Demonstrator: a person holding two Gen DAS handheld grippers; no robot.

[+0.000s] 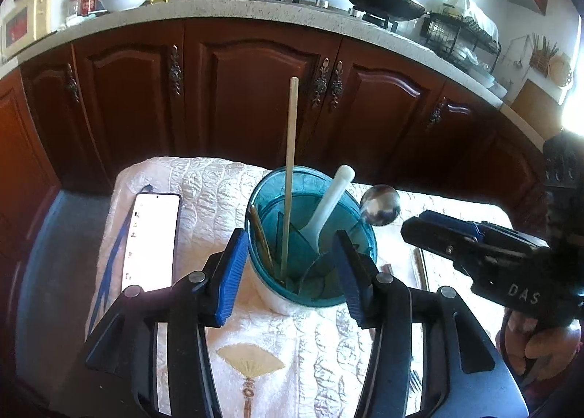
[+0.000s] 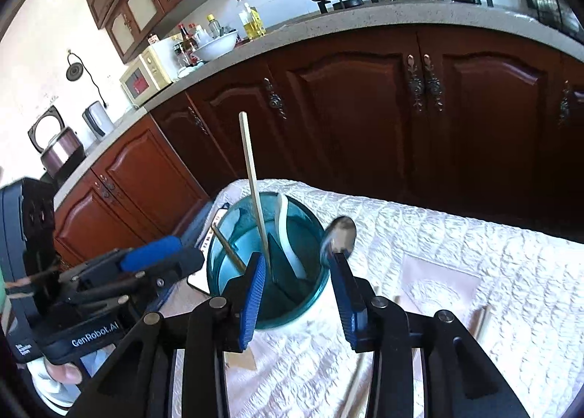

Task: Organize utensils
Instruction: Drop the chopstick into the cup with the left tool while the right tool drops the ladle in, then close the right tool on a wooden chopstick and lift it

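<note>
**On the quilted surface: utensils upright in the blue holder**

On the white quilted cloth [image 1: 204,192] over the surface, a translucent teal plastic utensil holder [image 1: 310,294], upright. Inside it: a long pale wooden chopstick [image 1: 291,162], a white plastic spoon [image 1: 330,202], a brownish stick [image 1: 261,235], a shiny steel spoon [image 1: 379,204] leaning at the right rim.

Left gripper [image 1: 292,272]: blue-padded fingers apart, astride the holder, seemingly not pressing. Right gripper [image 2: 299,290]: fingers apart, nothing clamped, steel spoon just ahead. White-screened phone [image 1: 151,239] flat, left of the holder.
</note>
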